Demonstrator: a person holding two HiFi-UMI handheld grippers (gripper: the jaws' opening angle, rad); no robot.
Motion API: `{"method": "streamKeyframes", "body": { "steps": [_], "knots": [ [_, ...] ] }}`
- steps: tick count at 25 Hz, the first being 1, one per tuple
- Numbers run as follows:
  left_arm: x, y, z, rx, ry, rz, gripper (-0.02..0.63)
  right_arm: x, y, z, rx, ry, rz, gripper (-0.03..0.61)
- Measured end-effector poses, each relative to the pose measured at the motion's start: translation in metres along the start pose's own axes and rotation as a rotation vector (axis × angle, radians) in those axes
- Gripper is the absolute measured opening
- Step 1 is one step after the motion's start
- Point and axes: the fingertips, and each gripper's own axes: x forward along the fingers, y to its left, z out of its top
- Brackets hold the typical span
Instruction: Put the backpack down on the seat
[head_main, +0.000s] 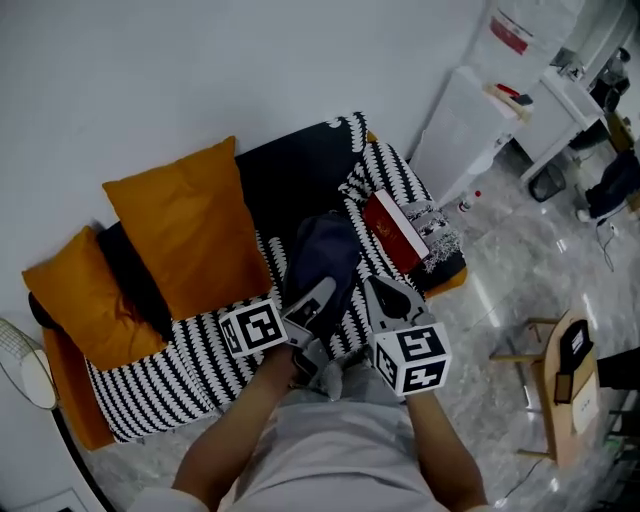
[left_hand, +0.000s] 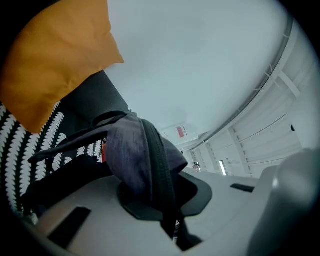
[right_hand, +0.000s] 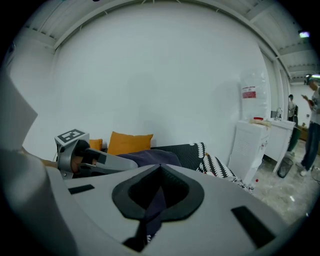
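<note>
Left gripper (head_main: 322, 292): my jaws are pinched together on the backpack's dark fabric and black zip strip.
Right gripper (head_main: 378, 292): my jaws are closed on a fold of the same bag.
Backpack (head_main: 326, 252): navy, held between both my grippers over the sofa seat; contact with it unclear.
Sofa seat (head_main: 170, 375): black-and-white patterned cover.
Orange cushions (head_main: 190, 225): two, against the wall.
Red book (head_main: 395, 228): on the seat, just right of the backpack.

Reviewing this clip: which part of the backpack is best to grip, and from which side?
Probably its near edge, approached from the person's side. The backpack is soft and slack, so a pinched fold of fabric beside the black zip band holds better than the bulky body; the left gripper and right gripper each clamp a fold.
</note>
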Motion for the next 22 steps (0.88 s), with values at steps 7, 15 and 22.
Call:
{"method": "streamKeyframes", "body": {
  "steps": [7, 15, 22],
  "knots": [
    [0.036, 0.014, 0.030, 0.016, -0.055, 0.028, 0.025, 0.038, -0.028, 0.007, -0.012, 0.006, 0.074, 0.002],
    [0.087, 0.048, 0.070, 0.006, -0.132, 0.108, 0.025, 0.101, -0.078, 0.016, -0.013, 0.057, 0.175, 0.002],
    [0.137, 0.090, 0.097, -0.014, -0.202, 0.155, 0.025, 0.153, -0.128, 0.017, -0.035, 0.095, 0.226, 0.002]
  ]
}}
